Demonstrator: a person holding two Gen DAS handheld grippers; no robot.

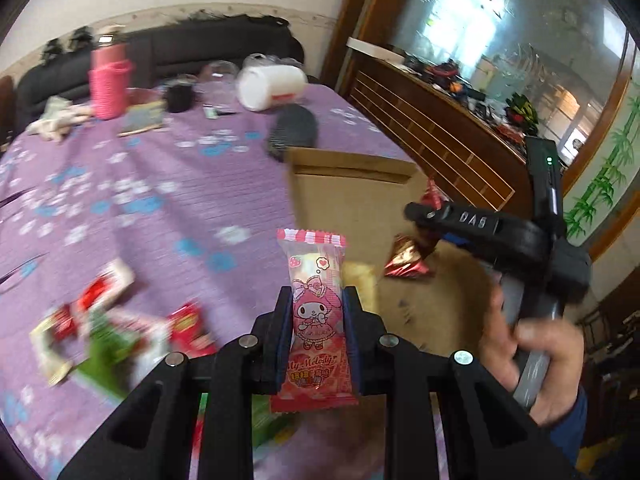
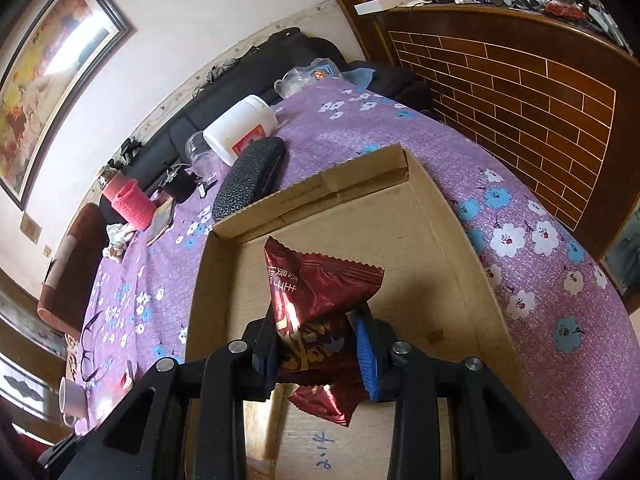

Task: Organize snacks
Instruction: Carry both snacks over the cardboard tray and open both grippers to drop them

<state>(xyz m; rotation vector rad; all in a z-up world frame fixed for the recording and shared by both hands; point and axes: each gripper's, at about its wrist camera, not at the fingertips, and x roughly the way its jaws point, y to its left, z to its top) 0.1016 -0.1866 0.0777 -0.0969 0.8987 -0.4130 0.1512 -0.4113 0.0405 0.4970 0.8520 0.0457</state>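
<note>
My left gripper (image 1: 318,300) is shut on a pink cartoon snack packet (image 1: 314,264), held upright above the purple flowered cloth near the left wall of a shallow cardboard box (image 1: 348,168). Several loose snack packets (image 1: 112,320) lie blurred on the cloth to the left. A hand holds my right gripper (image 1: 420,220) over the box, with a dark red foil packet (image 1: 408,260) in it. In the right wrist view, my right gripper (image 2: 316,320) is shut on this dark red packet (image 2: 320,292) above the box floor (image 2: 420,240). A pale yellow packet (image 1: 360,280) lies in the box.
Behind the box lie a black glasses case (image 2: 250,180) and a tipped white jar (image 2: 240,128). A pink cup (image 2: 132,204) stands farther back. Eyeglasses (image 2: 94,344) and a mug (image 2: 72,396) sit near the table's left edge. A wooden cabinet (image 2: 520,80) runs along the right.
</note>
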